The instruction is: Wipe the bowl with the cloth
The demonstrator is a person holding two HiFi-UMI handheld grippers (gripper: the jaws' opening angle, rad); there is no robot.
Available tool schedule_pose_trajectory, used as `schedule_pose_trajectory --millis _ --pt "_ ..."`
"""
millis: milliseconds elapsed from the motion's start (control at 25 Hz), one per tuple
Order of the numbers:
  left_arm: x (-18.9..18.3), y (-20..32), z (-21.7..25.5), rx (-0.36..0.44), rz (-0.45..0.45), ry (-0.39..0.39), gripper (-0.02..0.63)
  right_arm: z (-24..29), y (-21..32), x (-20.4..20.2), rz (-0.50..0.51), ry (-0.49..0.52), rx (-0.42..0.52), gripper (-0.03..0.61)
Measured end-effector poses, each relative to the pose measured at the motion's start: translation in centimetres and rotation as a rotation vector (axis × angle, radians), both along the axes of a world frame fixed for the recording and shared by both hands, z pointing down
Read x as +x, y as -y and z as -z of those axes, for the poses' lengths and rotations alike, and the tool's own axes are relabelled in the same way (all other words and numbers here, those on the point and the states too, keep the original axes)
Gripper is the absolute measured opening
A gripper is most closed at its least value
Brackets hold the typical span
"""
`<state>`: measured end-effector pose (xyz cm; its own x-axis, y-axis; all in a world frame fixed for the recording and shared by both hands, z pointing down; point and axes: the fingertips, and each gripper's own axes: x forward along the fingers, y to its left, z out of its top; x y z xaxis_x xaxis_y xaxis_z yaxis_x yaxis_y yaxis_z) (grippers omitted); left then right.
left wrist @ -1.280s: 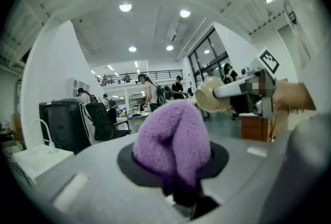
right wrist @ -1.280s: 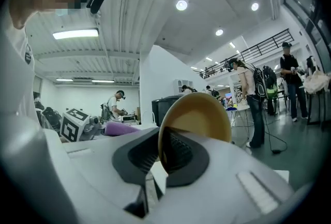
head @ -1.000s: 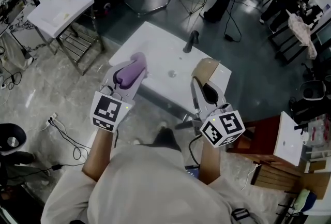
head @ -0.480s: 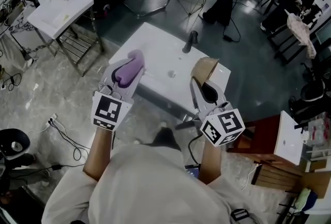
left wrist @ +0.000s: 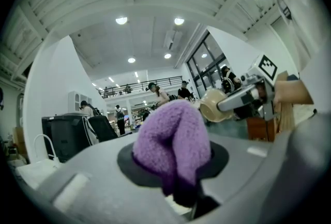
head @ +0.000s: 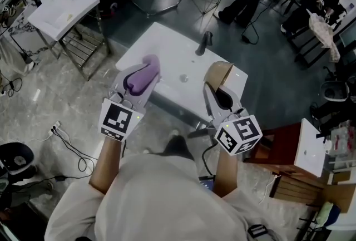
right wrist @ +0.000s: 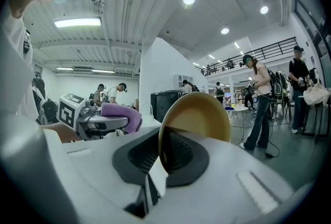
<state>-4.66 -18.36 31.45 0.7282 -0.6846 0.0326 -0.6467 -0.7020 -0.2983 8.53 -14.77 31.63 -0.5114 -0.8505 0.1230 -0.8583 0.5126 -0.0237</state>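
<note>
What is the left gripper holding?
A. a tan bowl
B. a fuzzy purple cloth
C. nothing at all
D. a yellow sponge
B: the left gripper is clamped on a folded, fuzzy purple cloth that bulges up from between its jaws. The tan bowl is pinched by its rim in the right gripper instead.
</note>
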Motion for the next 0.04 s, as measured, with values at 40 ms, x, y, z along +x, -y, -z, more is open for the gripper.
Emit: schedule_pose_trajectory --millis 40 --pt "0.22 -0.02 -0.01 -0.002 -0.008 -0.002 0.109 -0.06 0.1 0.05 0.002 0.007 -0.004 0.014"
